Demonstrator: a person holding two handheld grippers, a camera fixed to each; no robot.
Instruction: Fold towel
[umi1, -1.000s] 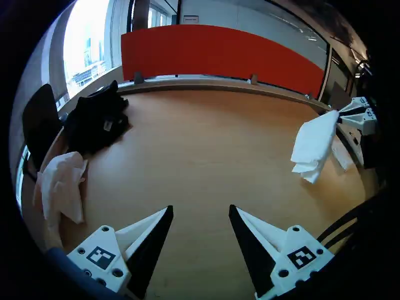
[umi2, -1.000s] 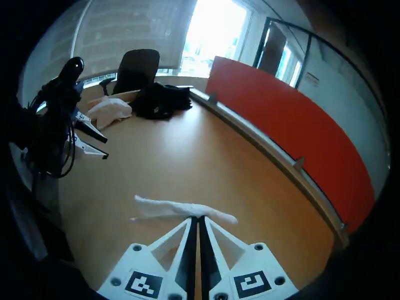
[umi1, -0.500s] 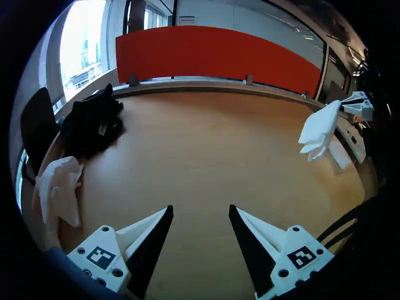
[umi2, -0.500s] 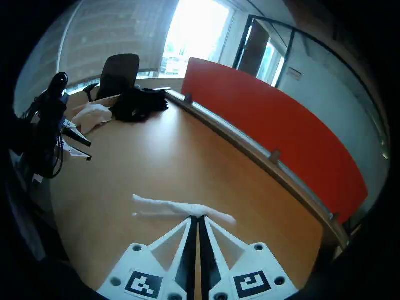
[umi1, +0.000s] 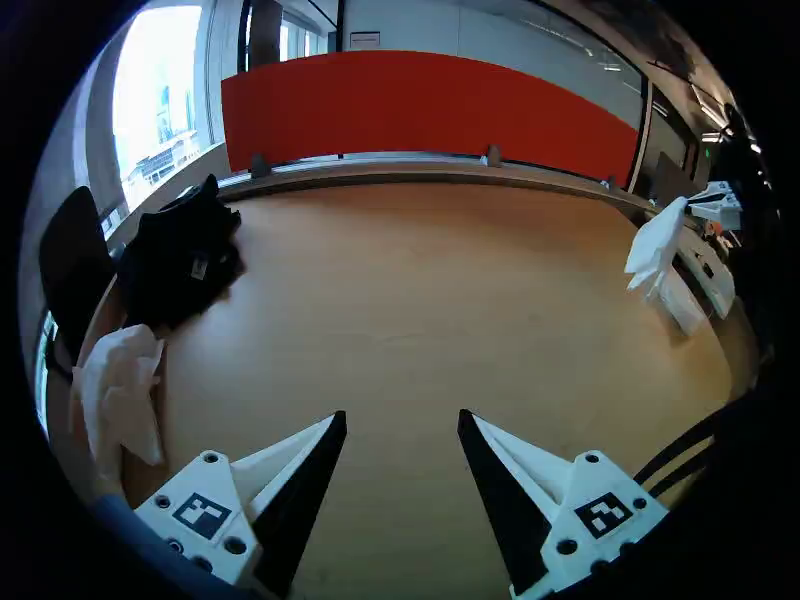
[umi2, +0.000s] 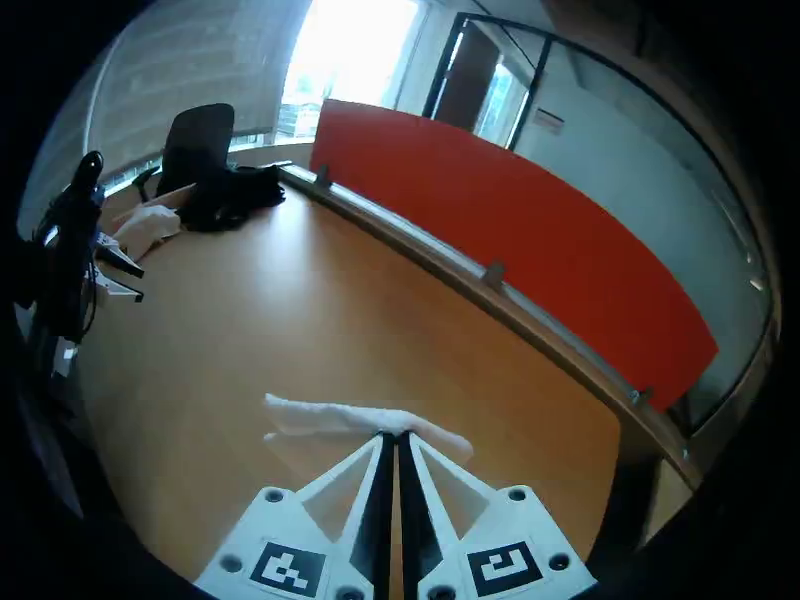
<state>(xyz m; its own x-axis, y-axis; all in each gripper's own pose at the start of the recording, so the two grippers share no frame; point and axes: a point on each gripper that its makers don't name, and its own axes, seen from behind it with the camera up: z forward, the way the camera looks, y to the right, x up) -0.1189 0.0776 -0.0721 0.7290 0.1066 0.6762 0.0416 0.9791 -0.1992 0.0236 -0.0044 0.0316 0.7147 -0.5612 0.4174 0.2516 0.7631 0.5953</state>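
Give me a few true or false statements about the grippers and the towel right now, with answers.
1. The right gripper is shut on the towel. True.
2. The left gripper is shut. False: it is open and holds nothing.
3. The towel lies flat on the table. False: it hangs bunched from the right gripper.
4. A red partition stands along the table's far edge. True.
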